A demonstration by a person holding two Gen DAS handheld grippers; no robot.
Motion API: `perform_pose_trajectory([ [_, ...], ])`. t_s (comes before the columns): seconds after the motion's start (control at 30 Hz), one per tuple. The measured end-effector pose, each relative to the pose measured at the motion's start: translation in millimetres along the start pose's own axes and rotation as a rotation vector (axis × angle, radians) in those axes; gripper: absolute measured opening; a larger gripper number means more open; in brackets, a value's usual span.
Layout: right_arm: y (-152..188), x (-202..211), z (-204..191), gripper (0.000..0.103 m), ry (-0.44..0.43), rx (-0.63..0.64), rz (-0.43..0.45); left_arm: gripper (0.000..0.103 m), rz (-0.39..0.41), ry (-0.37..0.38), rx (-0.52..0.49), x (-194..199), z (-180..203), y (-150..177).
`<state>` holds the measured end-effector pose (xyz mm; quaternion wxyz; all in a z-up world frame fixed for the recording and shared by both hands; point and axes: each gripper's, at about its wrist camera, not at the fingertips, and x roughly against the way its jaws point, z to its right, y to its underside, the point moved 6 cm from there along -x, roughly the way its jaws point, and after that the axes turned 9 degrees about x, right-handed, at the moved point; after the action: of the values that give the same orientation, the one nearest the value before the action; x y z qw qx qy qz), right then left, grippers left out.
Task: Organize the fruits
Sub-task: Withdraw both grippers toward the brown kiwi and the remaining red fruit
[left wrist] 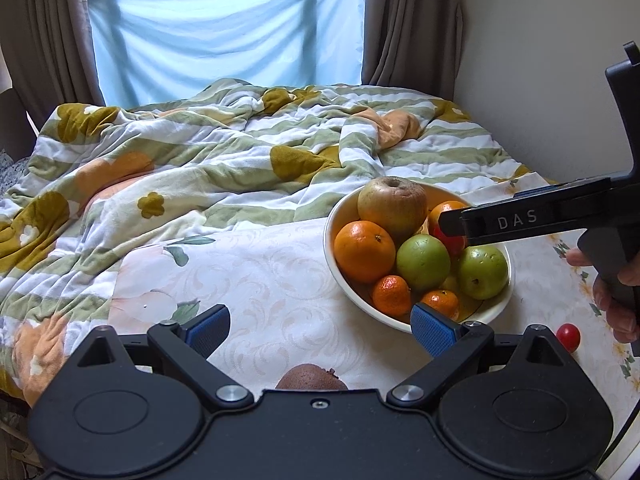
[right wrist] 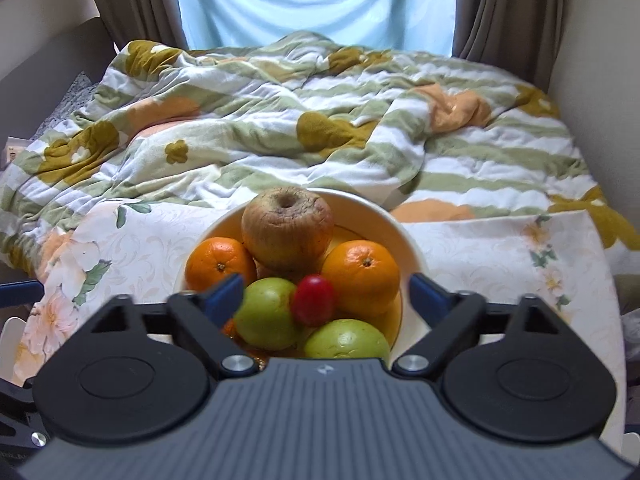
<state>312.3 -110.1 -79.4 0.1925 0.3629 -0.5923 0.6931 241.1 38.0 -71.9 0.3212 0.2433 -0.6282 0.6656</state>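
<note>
1. Your bowl (right wrist: 404, 236) sits on the table (left wrist: 260, 280), fruit piled inside.
2. The apple (right wrist: 288, 228) lies at the bowl's far side.
3. The bed (left wrist: 200, 152) lies behind the table.
4. A kiwi (left wrist: 312, 378) lies on the table before your left hand-held gripper (left wrist: 320, 330).

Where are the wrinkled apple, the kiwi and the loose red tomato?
Wrinkled apple (right wrist: 287, 230), right wrist view, middle of its skin.
Kiwi (left wrist: 311, 377), left wrist view, its visible brown top.
Loose red tomato (left wrist: 568, 336), left wrist view, its centre, lying outside the bowl.

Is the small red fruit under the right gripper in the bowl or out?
In. The small red fruit rests on the green fruits inside the bowl, below the open right gripper, neither pad touching it.
</note>
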Motion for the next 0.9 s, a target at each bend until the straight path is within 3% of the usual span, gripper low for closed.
perform_pose_trajectory([
  [0.33,7,29,-5,0.103,0.01,-0.01,0.044,0.099,0.04,0.011,-0.004,25,5,4],
  [0.9,26,114,8,0.103,0.084,-0.018,0.127,0.099,0.134,0.025,-0.002,78,24,11],
])
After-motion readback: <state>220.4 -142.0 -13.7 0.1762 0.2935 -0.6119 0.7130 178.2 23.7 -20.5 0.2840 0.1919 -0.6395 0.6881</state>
